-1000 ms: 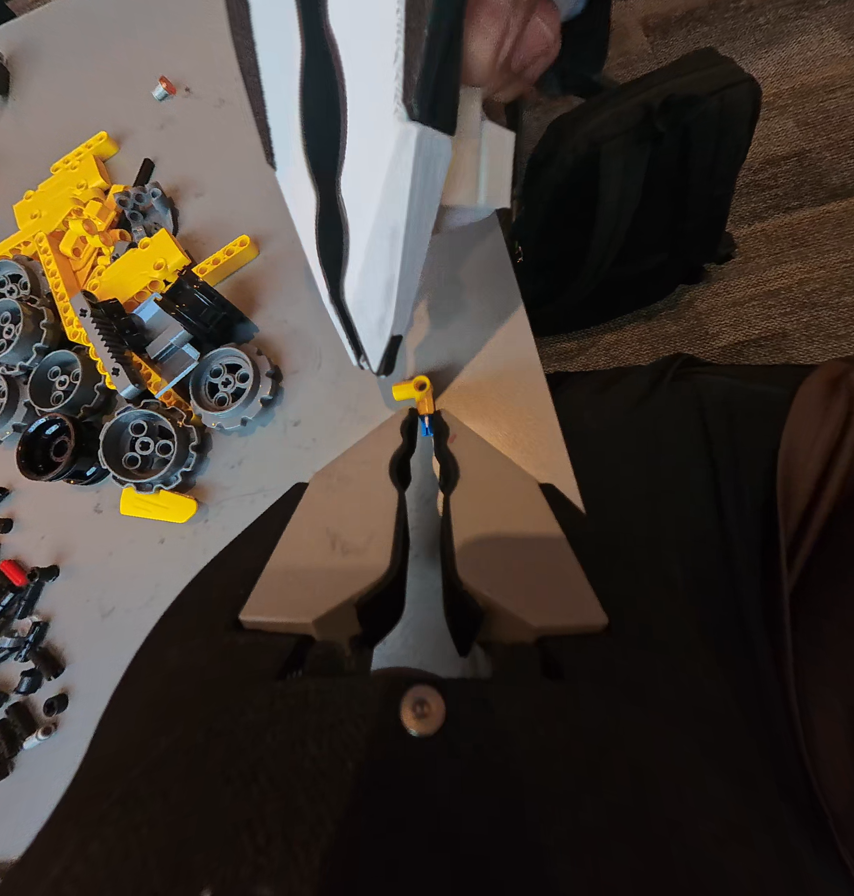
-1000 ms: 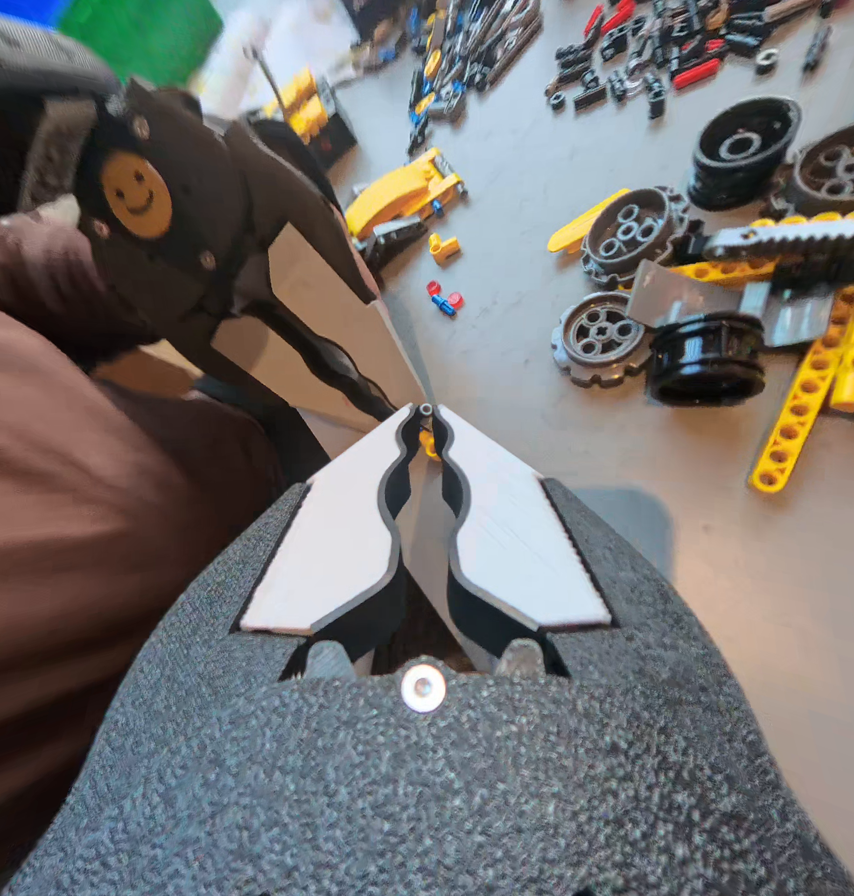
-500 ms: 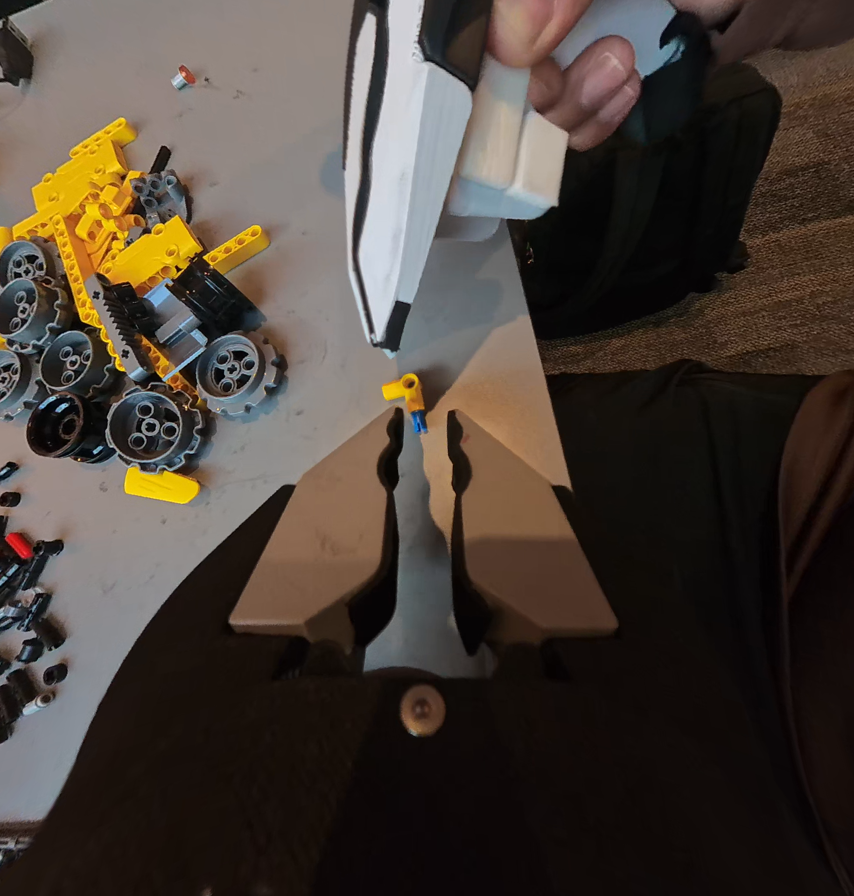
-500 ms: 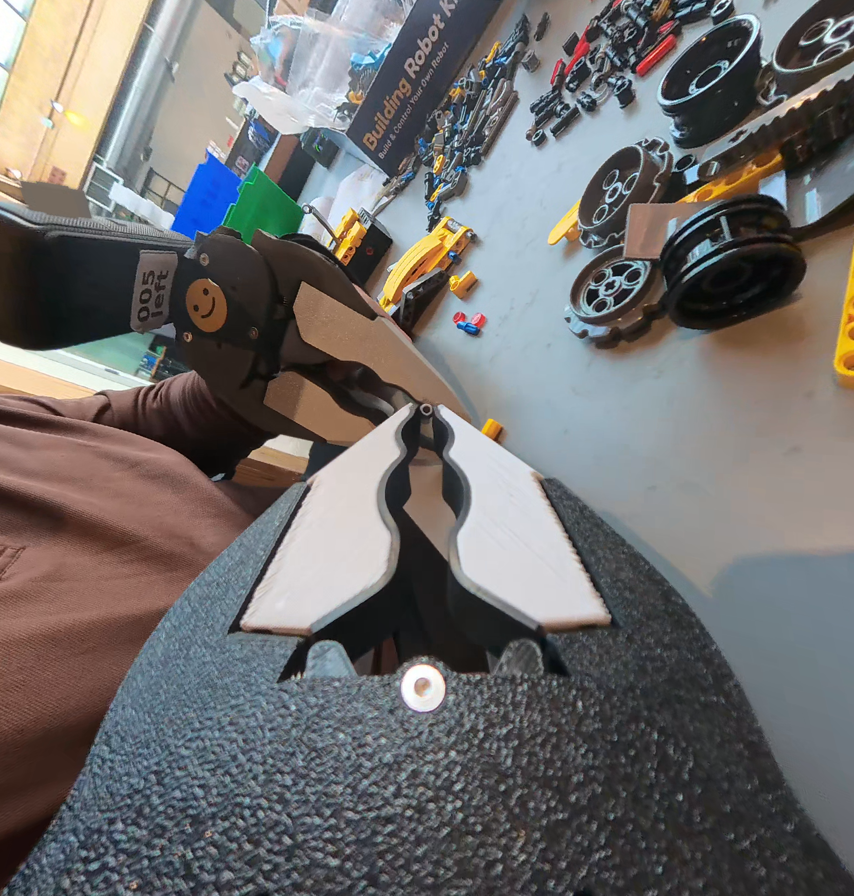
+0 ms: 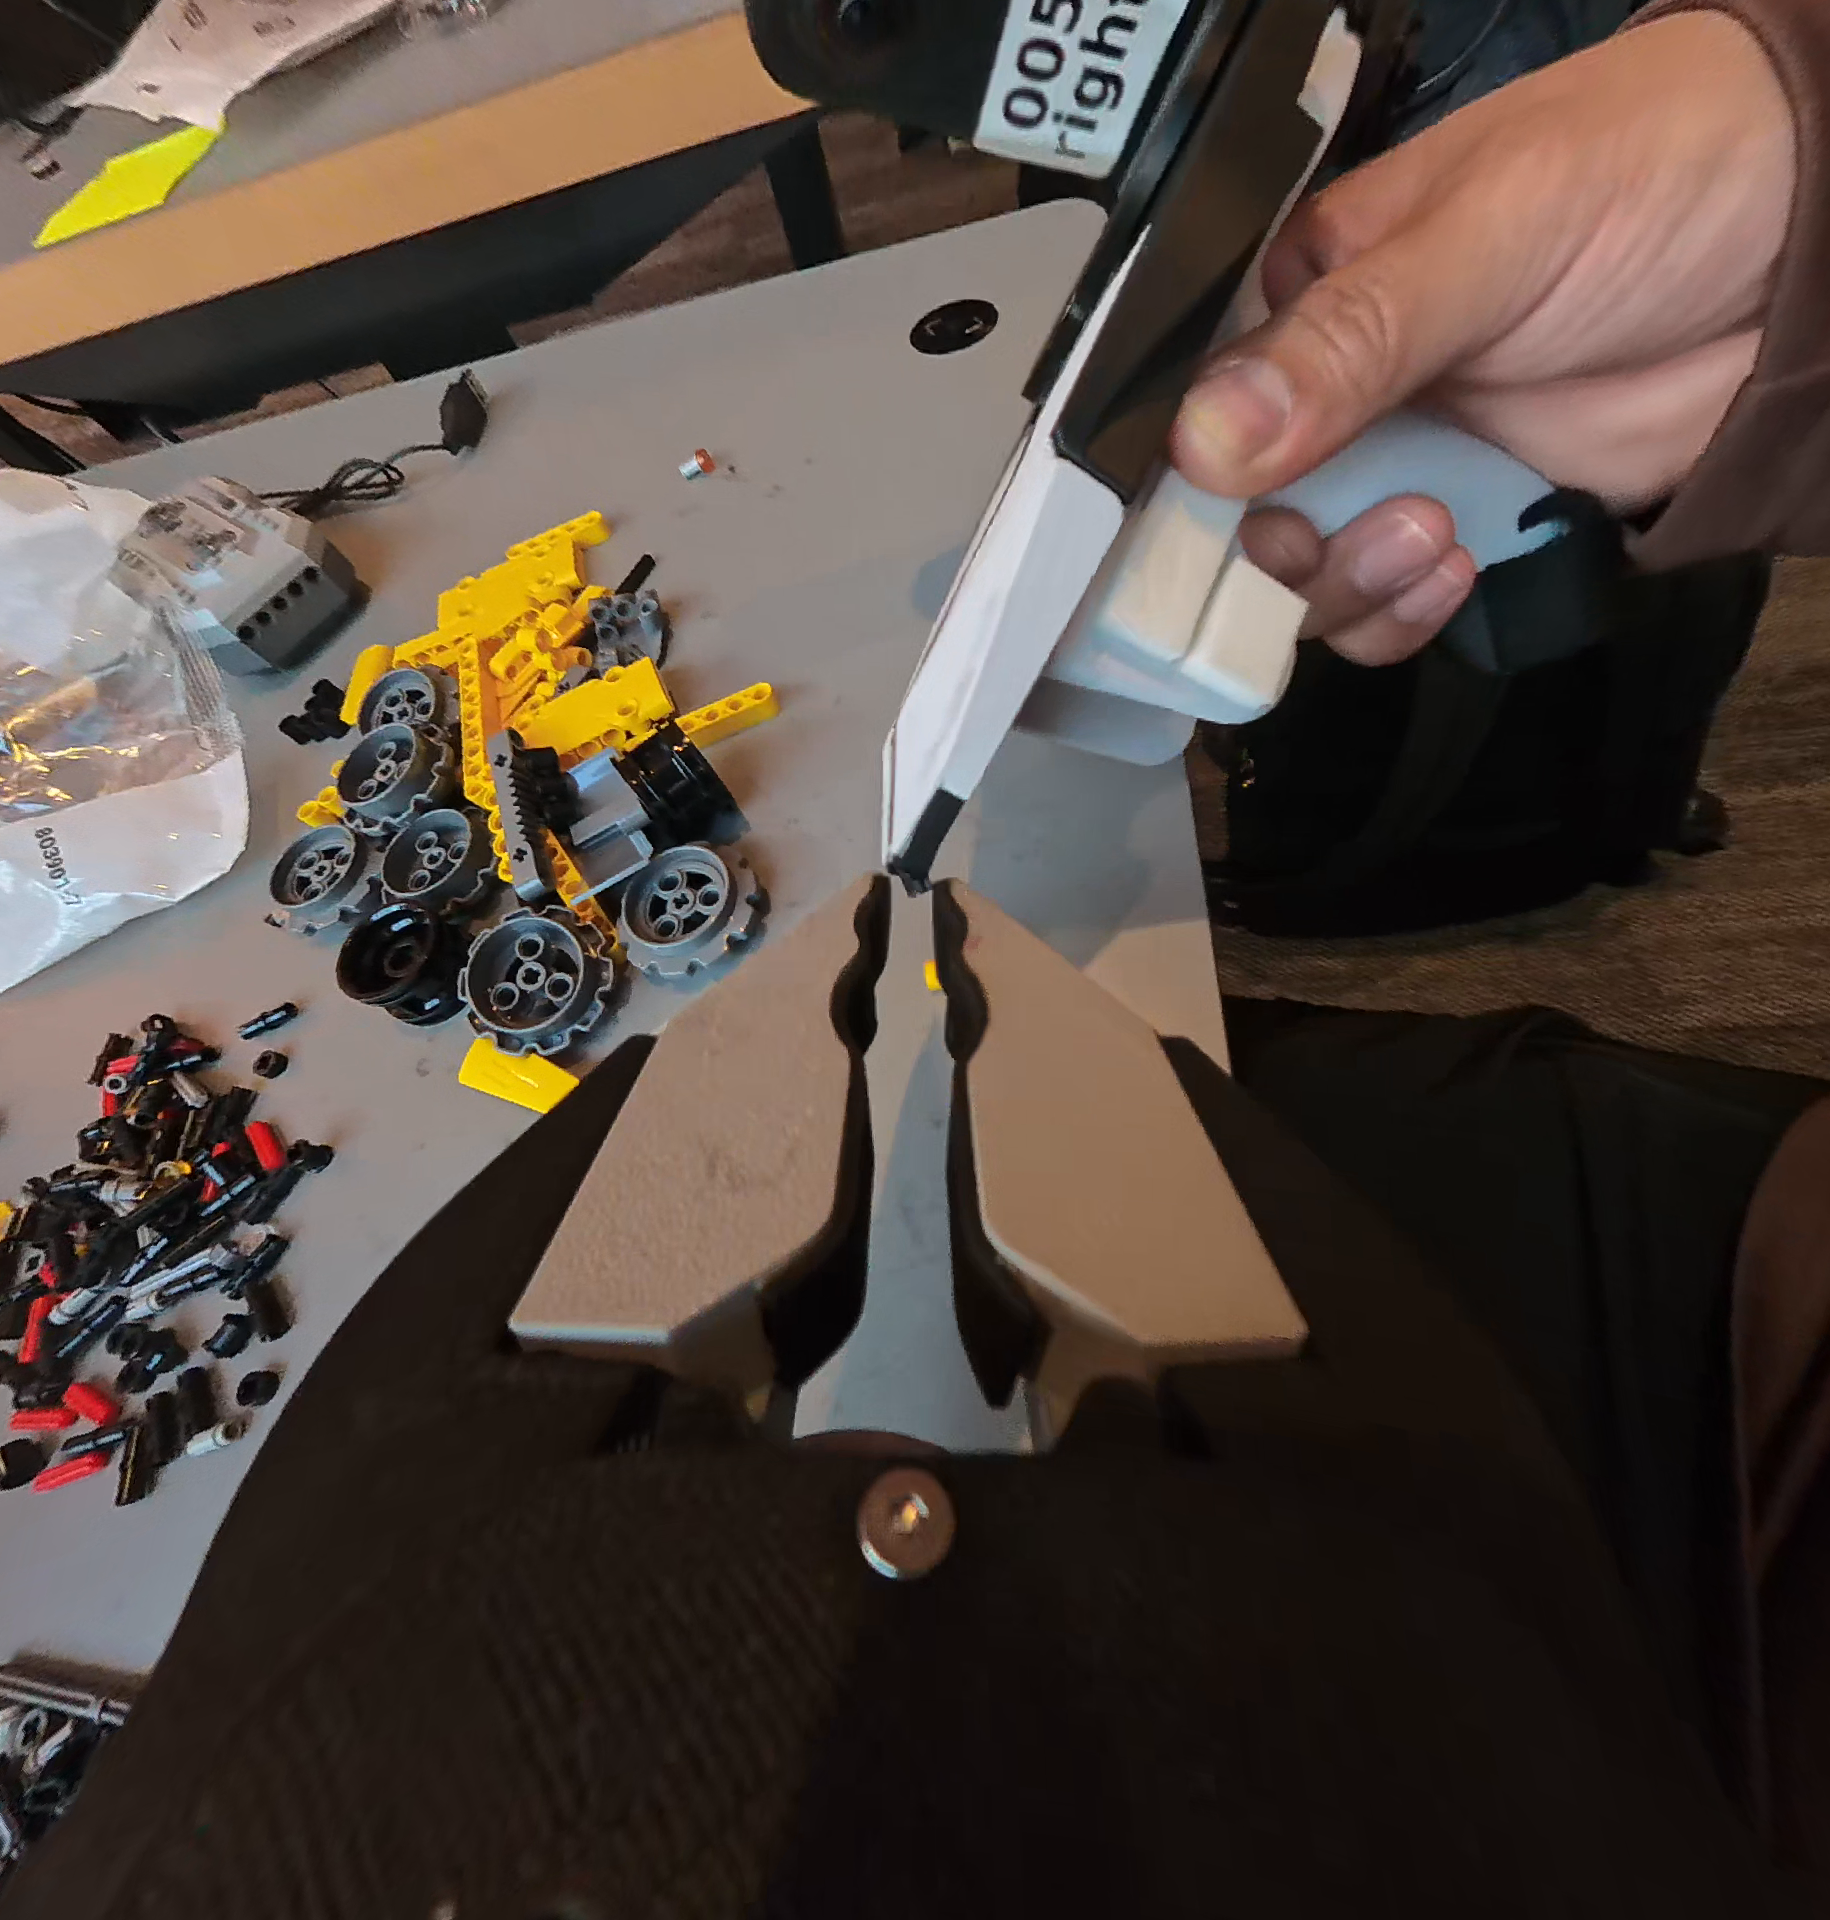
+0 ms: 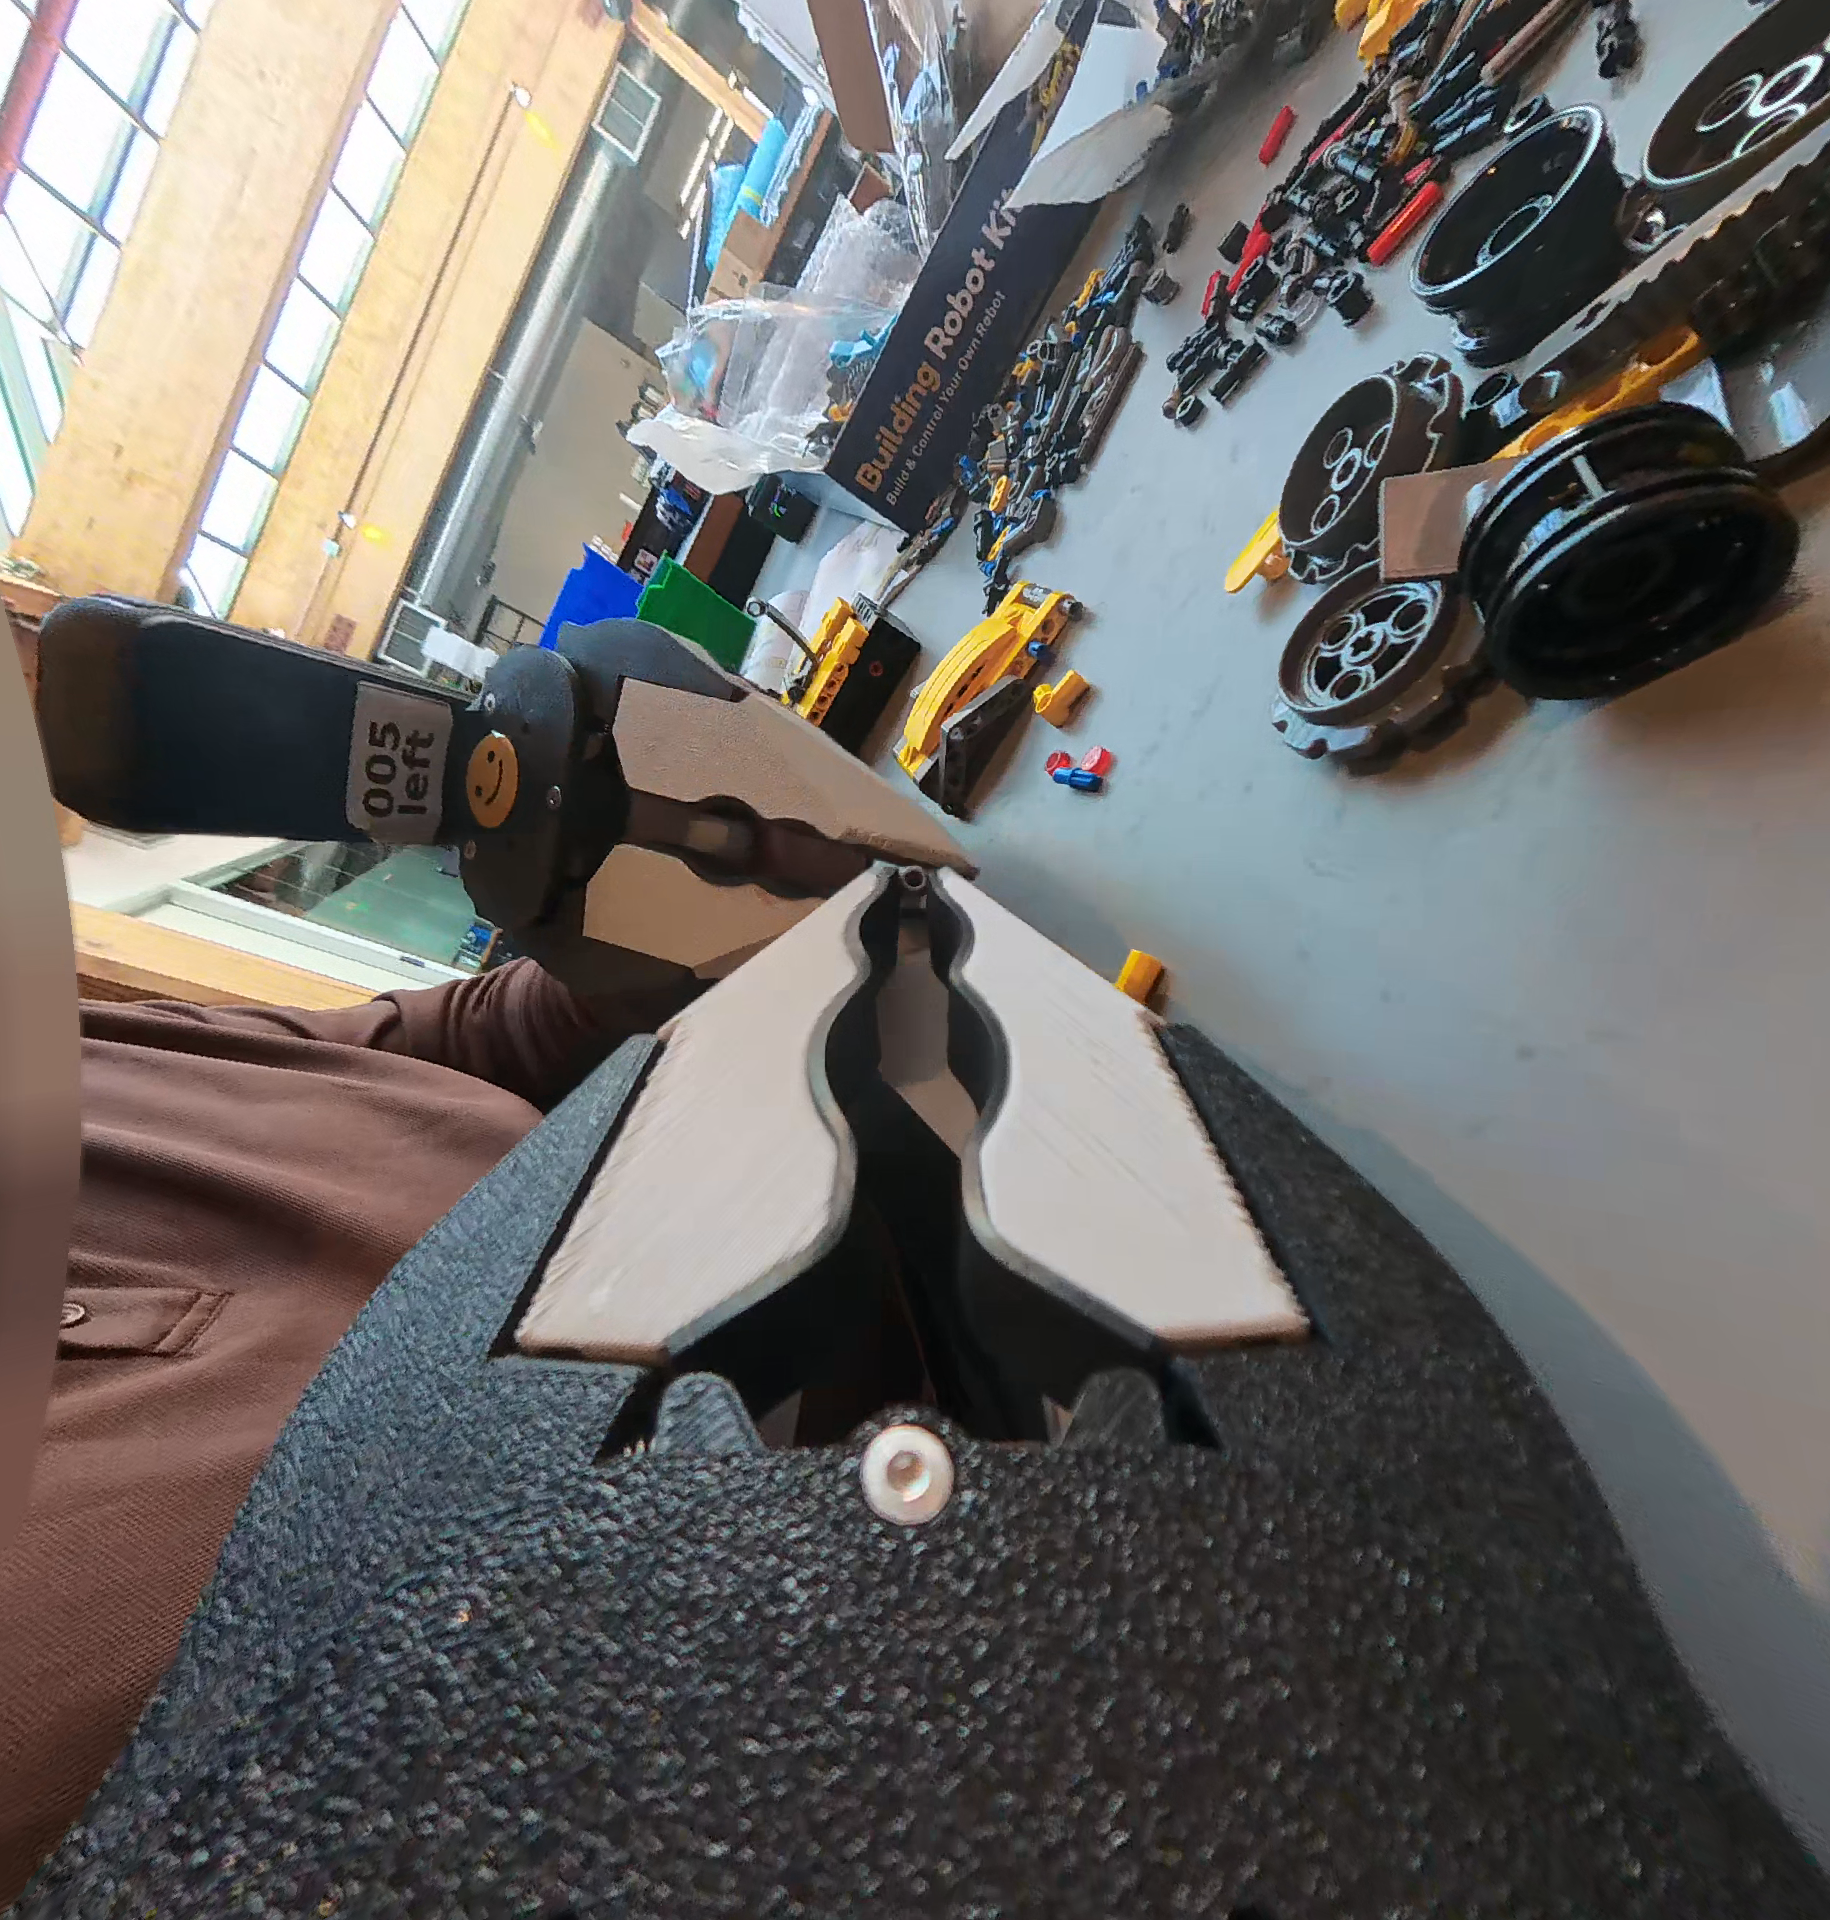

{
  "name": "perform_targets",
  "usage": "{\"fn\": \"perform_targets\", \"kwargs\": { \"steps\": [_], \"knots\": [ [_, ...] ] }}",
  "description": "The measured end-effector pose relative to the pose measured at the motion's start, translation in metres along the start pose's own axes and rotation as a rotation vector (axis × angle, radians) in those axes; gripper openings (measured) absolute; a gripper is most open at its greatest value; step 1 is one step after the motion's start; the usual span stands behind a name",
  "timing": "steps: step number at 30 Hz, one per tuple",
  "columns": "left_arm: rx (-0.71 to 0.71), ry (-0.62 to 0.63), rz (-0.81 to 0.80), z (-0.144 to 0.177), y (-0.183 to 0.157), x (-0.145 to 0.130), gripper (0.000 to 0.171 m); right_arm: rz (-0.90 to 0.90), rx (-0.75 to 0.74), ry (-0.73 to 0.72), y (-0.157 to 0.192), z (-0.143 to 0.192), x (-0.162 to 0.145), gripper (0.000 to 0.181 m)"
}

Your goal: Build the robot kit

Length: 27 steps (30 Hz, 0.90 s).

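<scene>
My left gripper (image 5: pixel 909 888) hovers over the table's right corner, jaws a narrow gap apart with nothing seen between them. A small yellow connector (image 5: pixel 932 974) lies on the table just under that gap; it also shows in the right wrist view (image 6: pixel 1139 977). My right gripper (image 6: pixel 909 881) is shut on a small grey pin (image 6: pixel 913 881). Its white fingers (image 5: pixel 994 665) come down from the upper right, held by a hand (image 5: pixel 1513 260), and its tip meets the left gripper's tips. The left gripper's fingers (image 6: pixel 745 758) cross in from the left.
A pile of yellow beams and grey wheels (image 5: pixel 537 790) lies left of the grippers, small black and red pins (image 5: pixel 132 1247) nearer. A plastic bag (image 5: pixel 59 727) and a grey block (image 5: pixel 256 592) sit far left. The table edge (image 5: pixel 1207 831) is close on the right, a black bag (image 5: pixel 1462 779) beyond. My two grippers' fingertips are within a few centimetres of each other. Both grippers' tips are roughly 30 cm from the grey block (image 5: pixel 256 592).
The left gripper let go of the yellow connector, which now lies on the table, then lifted and narrowed again. The right gripper swung round, keeping the grey pin, and its tip came to the left gripper's tips.
</scene>
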<state>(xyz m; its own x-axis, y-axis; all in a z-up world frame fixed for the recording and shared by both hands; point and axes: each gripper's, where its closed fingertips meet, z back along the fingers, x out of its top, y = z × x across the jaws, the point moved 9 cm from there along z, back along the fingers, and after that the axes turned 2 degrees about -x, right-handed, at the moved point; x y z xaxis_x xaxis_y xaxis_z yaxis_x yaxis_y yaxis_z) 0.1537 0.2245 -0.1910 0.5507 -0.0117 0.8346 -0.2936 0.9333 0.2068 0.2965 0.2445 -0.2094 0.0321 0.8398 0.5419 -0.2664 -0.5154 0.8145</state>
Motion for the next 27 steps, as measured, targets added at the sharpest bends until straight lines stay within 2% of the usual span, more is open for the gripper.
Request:
{"fn": "perform_targets", "kwargs": {
  "steps": [5, 10, 21, 24, 27],
  "knots": [
    [0.02, -0.005, -0.007, 0.0, -0.001, 0.0, 0.002, -0.013, 0.007, -0.024, 0.0, 0.0, -0.001, 0.004],
    [-0.002, -0.002, -0.041, 0.0, -0.004, -0.003, 0.001, 0.049, -0.023, 0.048, 0.002, 0.001, -0.002, 0.004],
    [-0.058, 0.001, -0.188, 0.001, -0.013, -0.006, 0.0, 0.481, -0.164, 0.414, 0.024, -0.004, 0.011, 0.004],
    [-0.054, -0.008, -0.198, 0.003, -0.013, -0.006, 0.0, 0.474, -0.153, 0.443, 0.026, -0.006, 0.014, 0.004],
    [-0.034, -0.04, -0.166, 0.006, -0.01, -0.005, 0.001, 0.411, -0.112, 0.403, 0.025, -0.006, 0.018, 0.004]
  ]
}}
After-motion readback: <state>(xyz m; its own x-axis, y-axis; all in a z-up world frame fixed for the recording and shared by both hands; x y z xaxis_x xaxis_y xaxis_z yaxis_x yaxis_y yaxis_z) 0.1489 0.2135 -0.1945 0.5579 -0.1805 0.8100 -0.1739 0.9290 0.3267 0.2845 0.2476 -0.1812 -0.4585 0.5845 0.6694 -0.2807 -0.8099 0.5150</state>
